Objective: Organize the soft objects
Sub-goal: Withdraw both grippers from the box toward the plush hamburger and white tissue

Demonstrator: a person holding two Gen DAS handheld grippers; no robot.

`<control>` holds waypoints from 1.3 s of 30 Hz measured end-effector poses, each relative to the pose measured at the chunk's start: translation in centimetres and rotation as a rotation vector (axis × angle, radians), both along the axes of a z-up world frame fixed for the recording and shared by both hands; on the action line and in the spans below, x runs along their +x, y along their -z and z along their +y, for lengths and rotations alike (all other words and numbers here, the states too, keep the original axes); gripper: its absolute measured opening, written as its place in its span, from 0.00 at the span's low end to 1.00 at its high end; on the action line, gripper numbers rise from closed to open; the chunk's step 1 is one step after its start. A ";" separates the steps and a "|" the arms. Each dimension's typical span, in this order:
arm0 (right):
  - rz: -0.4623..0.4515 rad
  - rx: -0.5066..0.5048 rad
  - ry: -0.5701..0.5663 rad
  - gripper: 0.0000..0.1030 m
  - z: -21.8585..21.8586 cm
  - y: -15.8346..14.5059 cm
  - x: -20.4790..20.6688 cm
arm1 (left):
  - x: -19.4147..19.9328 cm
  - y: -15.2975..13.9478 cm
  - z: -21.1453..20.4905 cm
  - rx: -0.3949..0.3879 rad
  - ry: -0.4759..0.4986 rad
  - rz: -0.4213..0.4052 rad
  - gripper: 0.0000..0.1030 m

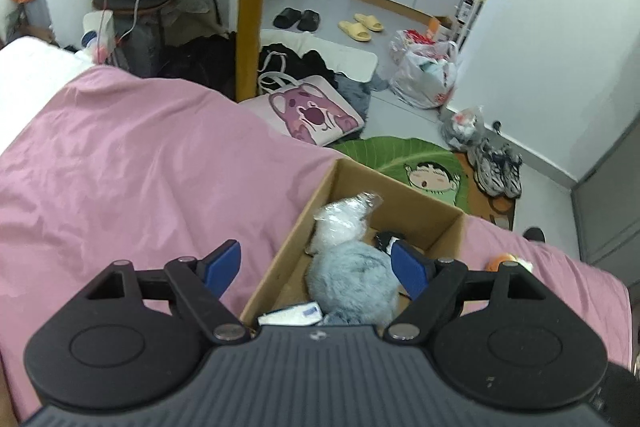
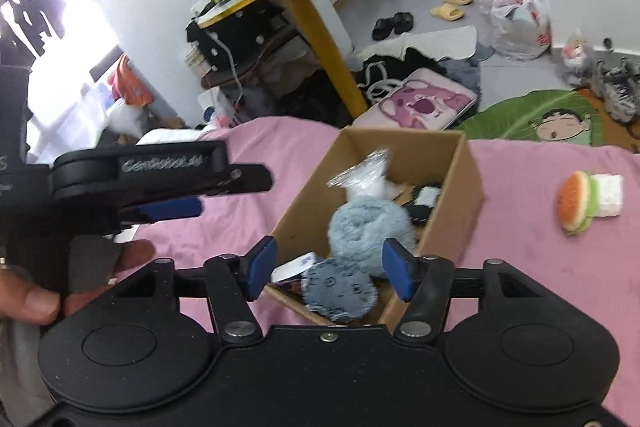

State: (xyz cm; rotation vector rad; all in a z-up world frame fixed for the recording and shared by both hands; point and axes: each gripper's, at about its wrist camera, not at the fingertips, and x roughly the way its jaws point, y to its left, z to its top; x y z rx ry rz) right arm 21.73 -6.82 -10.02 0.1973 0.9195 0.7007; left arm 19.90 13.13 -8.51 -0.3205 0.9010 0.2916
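The squishy orange burger-shaped plush toy lies alone near the pink bed's right edge. It looks light; pinch its puffy middle. Left gripper and right gripper are both wide open, holding nothing, over the brown cardboard box.

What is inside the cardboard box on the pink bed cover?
The cardboard box holds a fluffy blue-grey plush, a white item in clear plastic wrap, a small black-and-white item and a tagged white piece. Whatever lies under the plush is covered.
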 end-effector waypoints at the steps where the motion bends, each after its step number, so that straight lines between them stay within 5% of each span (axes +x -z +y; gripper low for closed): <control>1: -0.011 -0.019 0.008 0.61 -0.3 -0.3 -0.1 | -0.2 -0.3 -0.3 0.003 0.001 0.002 0.79; 14: -0.067 -0.098 0.127 0.92 -7.5 -2.7 -1.1 | -1.2 -3.1 -5.7 0.026 0.097 -0.052 0.96; 39: -0.071 0.024 0.262 1.00 -16.4 -2.6 -0.3 | -0.5 -3.9 -13.7 0.097 0.145 -0.047 0.99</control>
